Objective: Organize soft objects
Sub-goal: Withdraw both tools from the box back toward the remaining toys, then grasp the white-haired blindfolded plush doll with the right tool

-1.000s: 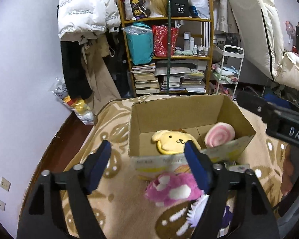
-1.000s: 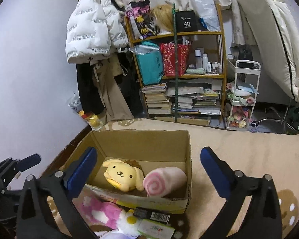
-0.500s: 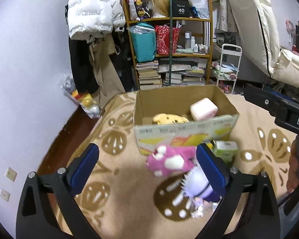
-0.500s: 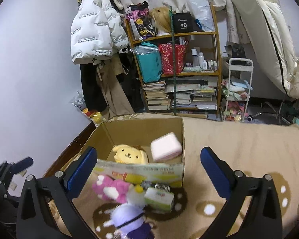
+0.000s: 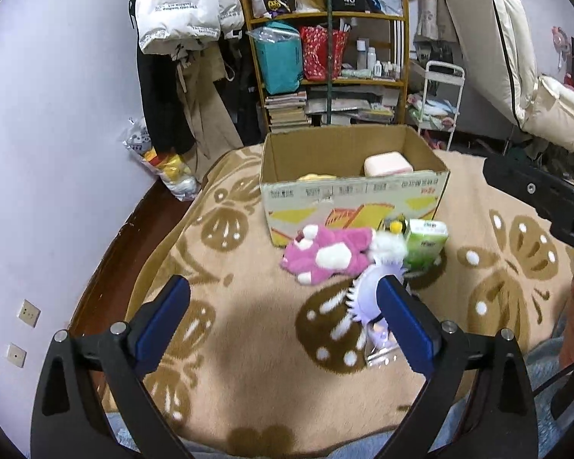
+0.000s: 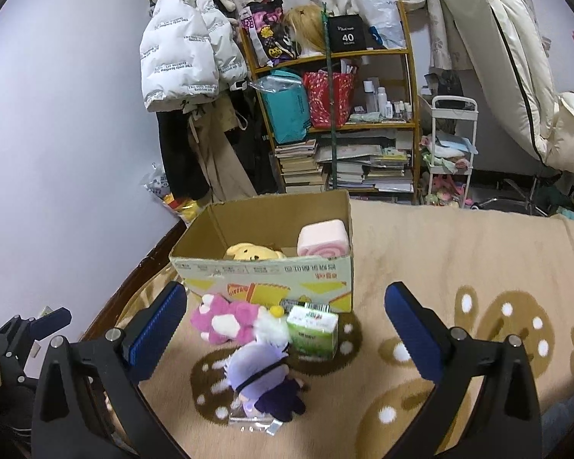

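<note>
Taking the box as landmark and reading from its left: the left gripper hangs well back from the box's printed front wall, its fingers wide apart with only blanket between them. Its jaws have just been opening, and nothing sits between them.

Just in front of the box's near wall lies the pink plush, stretched roughly along that wall. Touching its right end is a small white plush, and right of that stands a green carton, also close against the box. A little nearer than these lies the purple doll, its long axis running away from the box toward the person.

Inside the box sit a yellow plush on the left and a pink roll cushion on the right.

The right gripper is likewise held back from the box, fingers spread wide and empty. In its view the doll and pink plush lie ahead between the fingers, left of centre; in the left wrist view the doll sits beside the right-hand finger. Either hand could likely reach them; the right looks better lined up on the doll, though its fingers would span its width rather than its length.
</note>
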Demonstrator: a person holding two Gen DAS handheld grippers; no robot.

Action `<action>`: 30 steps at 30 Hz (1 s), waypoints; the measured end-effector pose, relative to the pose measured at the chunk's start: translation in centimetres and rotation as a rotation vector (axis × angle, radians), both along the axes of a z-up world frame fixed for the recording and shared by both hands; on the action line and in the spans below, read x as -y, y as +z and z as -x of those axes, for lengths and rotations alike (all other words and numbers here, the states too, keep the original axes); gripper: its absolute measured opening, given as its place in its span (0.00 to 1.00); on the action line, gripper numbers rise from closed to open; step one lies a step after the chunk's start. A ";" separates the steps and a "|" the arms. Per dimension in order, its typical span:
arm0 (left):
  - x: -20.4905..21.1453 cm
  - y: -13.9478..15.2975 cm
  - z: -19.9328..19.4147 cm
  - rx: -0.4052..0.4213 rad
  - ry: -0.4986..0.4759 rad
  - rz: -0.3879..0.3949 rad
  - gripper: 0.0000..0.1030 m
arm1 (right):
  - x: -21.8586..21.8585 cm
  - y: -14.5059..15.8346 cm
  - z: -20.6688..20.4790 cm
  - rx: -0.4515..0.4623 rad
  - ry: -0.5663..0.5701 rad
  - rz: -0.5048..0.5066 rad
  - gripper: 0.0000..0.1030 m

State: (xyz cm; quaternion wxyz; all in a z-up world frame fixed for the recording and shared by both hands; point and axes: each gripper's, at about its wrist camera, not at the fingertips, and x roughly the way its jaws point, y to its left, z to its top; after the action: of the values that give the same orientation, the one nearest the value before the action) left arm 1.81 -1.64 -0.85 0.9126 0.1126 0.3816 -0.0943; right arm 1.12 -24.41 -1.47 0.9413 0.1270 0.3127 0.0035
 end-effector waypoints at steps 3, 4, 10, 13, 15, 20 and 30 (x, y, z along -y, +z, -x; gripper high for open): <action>-0.1 -0.3 0.0 -0.013 -0.002 0.006 0.94 | 0.1 -0.6 0.0 -0.021 -0.002 0.007 1.00; -0.2 -0.4 -0.1 -0.019 -0.002 0.011 0.94 | 0.1 -0.7 0.0 -0.025 -0.002 0.008 1.00; 0.0 -2.0 -1.3 -0.040 0.016 0.008 0.94 | 0.3 -1.8 -0.8 -0.044 -0.027 0.013 1.00; 0.1 -2.8 -2.0 -0.062 0.022 0.009 0.94 | 0.3 -2.5 -1.4 -0.068 -0.026 0.009 1.00; 0.2 -3.3 -2.4 -0.081 0.024 0.008 0.94 | 0.3 -3.0 -1.8 -0.087 -0.020 0.008 1.00; 0.5 -4.4 -2.9 -0.118 0.023 0.000 0.94 | -0.4 -4.4 -2.7 -0.138 -0.001 0.007 1.00; 0.5 -6.2 -3.5 -0.218 0.022 0.029 0.94 | -1.5 -6.6 -3.6 -0.217 0.020 0.026 1.00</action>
State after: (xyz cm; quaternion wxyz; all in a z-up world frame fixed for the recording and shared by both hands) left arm 5.33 -2.14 -7.05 0.8682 0.0844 0.4784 -0.1014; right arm 4.73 -22.90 -8.08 0.9034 0.1113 0.4140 -0.0051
